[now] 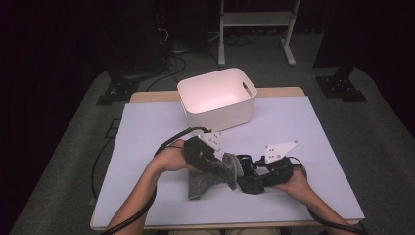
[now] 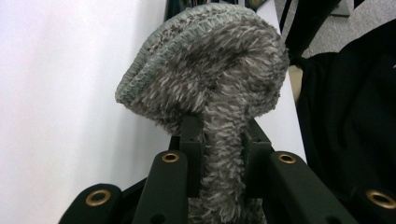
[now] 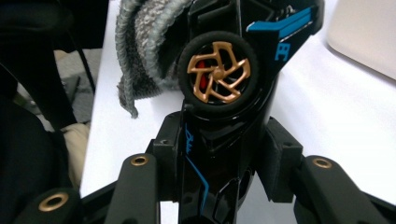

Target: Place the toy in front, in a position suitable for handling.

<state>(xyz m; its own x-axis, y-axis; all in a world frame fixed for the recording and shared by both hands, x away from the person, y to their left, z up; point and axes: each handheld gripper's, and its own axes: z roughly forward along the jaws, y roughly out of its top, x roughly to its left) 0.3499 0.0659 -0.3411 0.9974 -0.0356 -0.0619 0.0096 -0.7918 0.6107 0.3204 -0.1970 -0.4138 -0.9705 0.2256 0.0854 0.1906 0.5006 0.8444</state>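
A fuzzy grey knitted sock (image 1: 214, 177) hangs above the white table cover, pinched by my left gripper (image 1: 215, 164). In the left gripper view the sock (image 2: 210, 79) bulges out beyond the jaws, and the left gripper (image 2: 222, 154) is shut on its narrow part. My right gripper (image 1: 247, 172) is just right of the sock and shut on a glossy black toy car (image 1: 246, 164). The right gripper view has the toy car (image 3: 224, 93), with blue trim and a gold-spoked wheel, clamped between the pads of the right gripper (image 3: 222, 158). The car's far end touches the sock (image 3: 140, 46).
A white plastic basket (image 1: 218, 81) stands at the back middle of the table, and its corner (image 3: 364, 32) is seen at the upper right of the right gripper view. The white table cover (image 1: 303, 127) spreads around both hands. Cables trail off the left side.
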